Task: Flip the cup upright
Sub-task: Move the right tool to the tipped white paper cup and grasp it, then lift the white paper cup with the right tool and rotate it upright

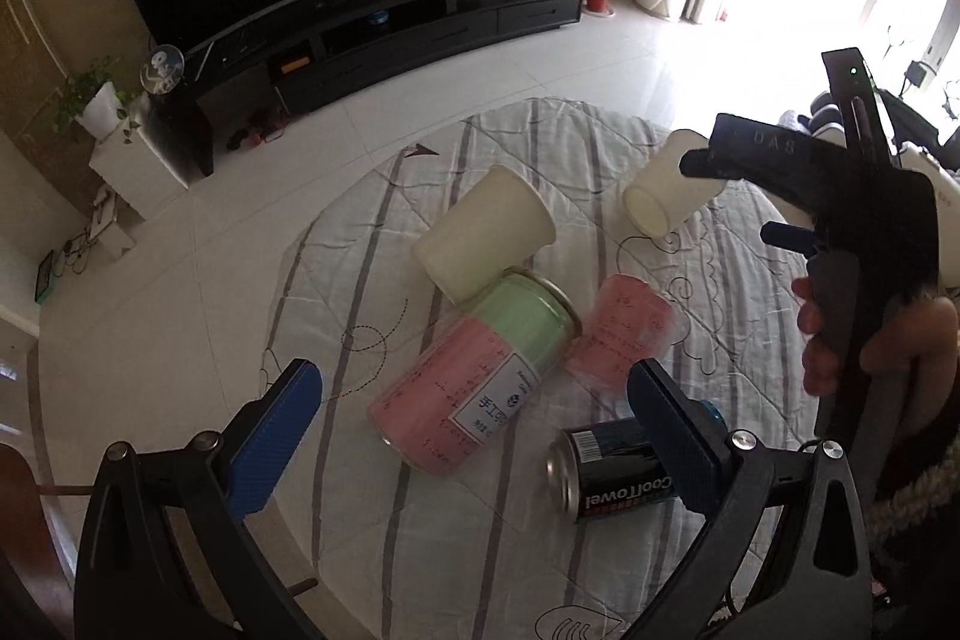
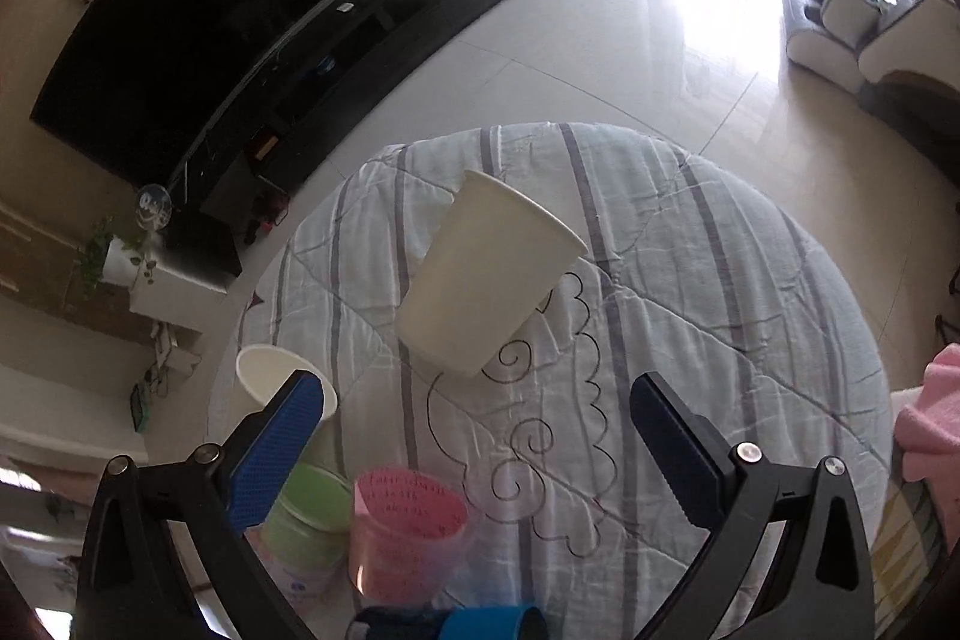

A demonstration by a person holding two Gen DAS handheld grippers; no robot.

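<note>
The cup point(image 2: 489, 274) is a plain cream paper one, seen in the right wrist view above the striped quilted cloth point(image 2: 720, 280) of the round table, between and beyond the right gripper point(image 2: 477, 436) fingers. Its long axis is tilted: the wider rim end points up and to the right, the narrower base down and to the left. In this view it is not clear whether the base touches the cloth. The blue pads point(image 2: 273, 454) stand wide apart with nothing between them.

The left wrist view shows what that one does not: the same cup point(image 1: 669, 187) from the side, with the black body of the right gripper point(image 1: 714, 160) against its far end and a hand point(image 1: 840, 340) on the handle; whether the fingertips touch it is hidden there. The round end facing the camera points down and to the left.

The left gripper point(image 1: 474, 436) also has its jaws spread and holds nothing. Beyond its pads lie a second cream cup point(image 1: 486, 232), a jar point(image 1: 480, 364) with green and pink filling on its side, a pink clear cup point(image 1: 624, 334), and a black can point(image 1: 606, 472) lying against the right-hand pad.
</note>
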